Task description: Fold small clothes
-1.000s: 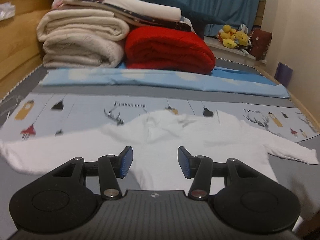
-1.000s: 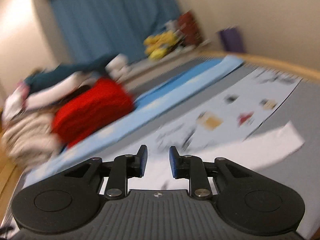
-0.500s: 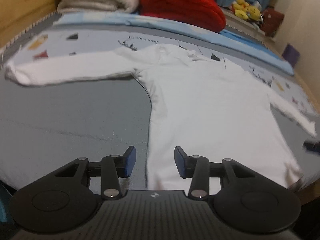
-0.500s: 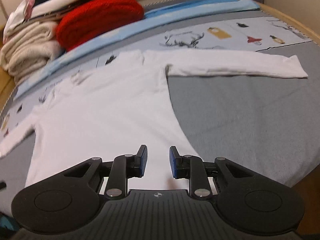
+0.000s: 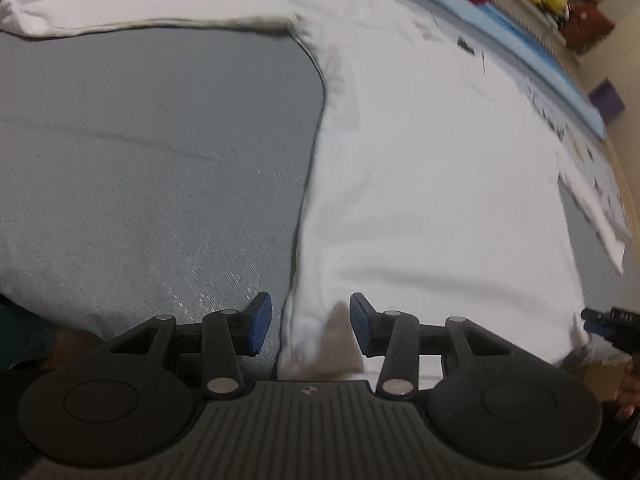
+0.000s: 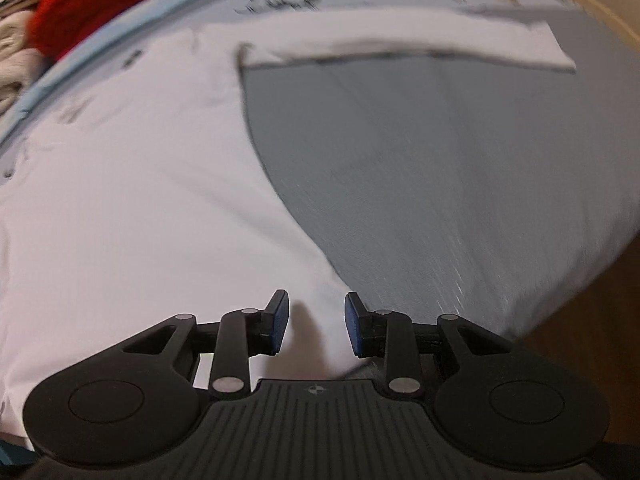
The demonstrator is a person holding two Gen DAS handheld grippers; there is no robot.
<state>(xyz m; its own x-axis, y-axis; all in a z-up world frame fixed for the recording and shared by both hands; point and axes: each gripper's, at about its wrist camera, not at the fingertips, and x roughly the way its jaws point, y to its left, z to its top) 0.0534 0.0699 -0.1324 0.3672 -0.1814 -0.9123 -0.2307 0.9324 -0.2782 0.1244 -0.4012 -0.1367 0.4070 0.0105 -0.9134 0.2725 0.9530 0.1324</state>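
Left gripper [image 5: 310, 322] spread wide, hovering low over bottom-left hem corner of white long-sleeve shirt [image 5: 432, 184]; nothing pinched. Right gripper [image 6: 316, 326] likewise spread, over bottom-right hem corner. Shirt lying flat on grey bed cover [image 5: 152, 152], hem at 6 o'clock, collar toward 12, sleeves stretched out at 10 and 2. Red blanket [image 6: 108, 4] beyond at 11. Looks like thin, light, floppy cotton: no stiffness, likely to sag and wrinkle once lifted. Best grab probably both hem corners, pinching both layers, lifting evenly. Risk: catching the cover underneath or only the top layer.
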